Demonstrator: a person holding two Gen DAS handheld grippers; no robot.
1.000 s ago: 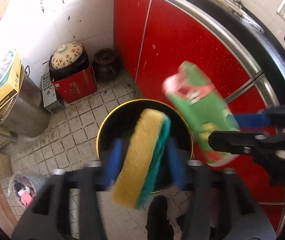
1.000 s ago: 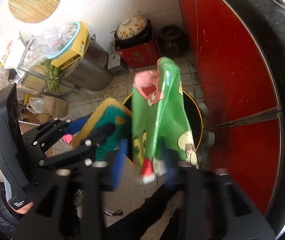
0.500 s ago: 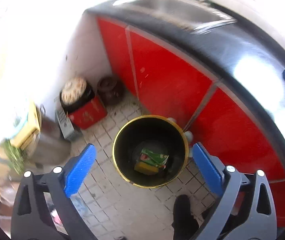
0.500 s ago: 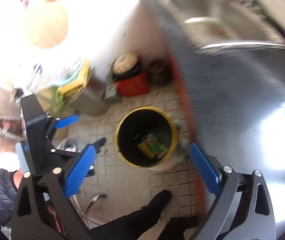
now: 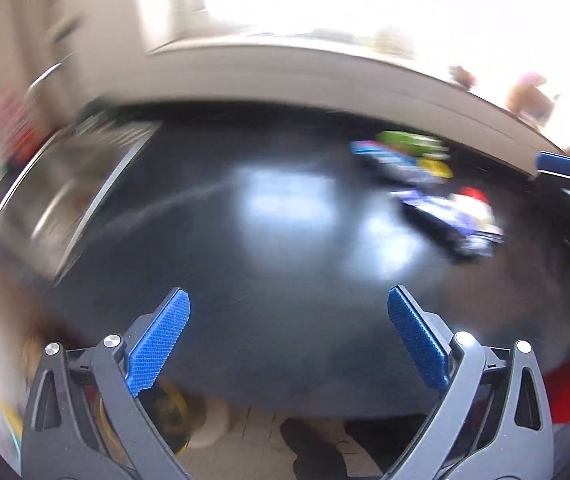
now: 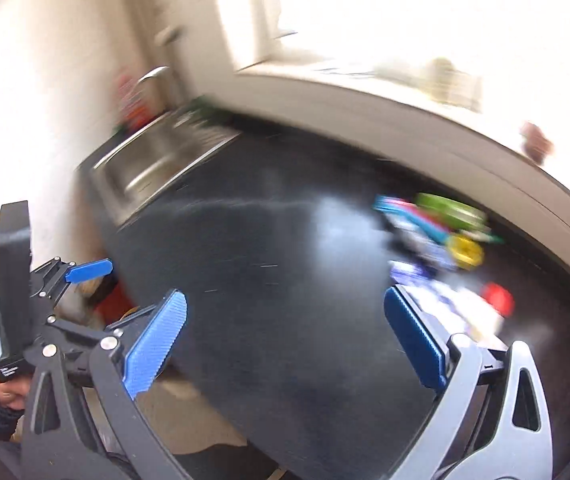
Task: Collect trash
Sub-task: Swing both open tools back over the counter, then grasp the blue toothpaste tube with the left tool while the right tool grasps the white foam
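Both views are pretty smeared, so bear with us. We've got the left gripper (image 5: 288, 338) hanging over a glossy black countertop (image 5: 213, 248), jaws spread wide with nothing between them. Its pads (image 5: 157, 344) are flat blue strips with a fine knurled texture, bolted onto matte dark-grey plastic arms with triangular cut-outs. The right gripper (image 6: 285, 340) looks the same: wide apart, empty, same ribbed blue pads (image 6: 153, 344).

The trash we care about is a loose pile of wrappers (image 6: 433, 236) on the far right part of the counter, near the pale back edge. From the right wrist view we make out a green crinkly packet (image 6: 449, 208), something round and yellow (image 6: 465, 250), a small red bit (image 6: 497, 299) and a white-and-blue flat packet (image 6: 445, 304) just past the right-hand pad. In the left wrist view that same pile (image 5: 425, 184) reads as a streak; the dark blue-and-white packet (image 5: 449, 220) seems to lie with its long axis running from upper left down to lower right, but with this blur we wouldn't swear to it.

To the left the counter drops into a brushed stainless steel sink (image 6: 153, 168), rectangular, with a curved tap (image 6: 153, 76) behind it. The counter surface is shiny enough to throw back a big white glare patch.

Down at the bottom of the left wrist view we see pale floor tiles (image 5: 257, 444) and a yellow-rimmed round bin (image 5: 173, 408) peeking from behind the left arm of the gripper. In the right wrist view a hand (image 6: 5, 388) in a dark sleeve holds the left gripper's handle.
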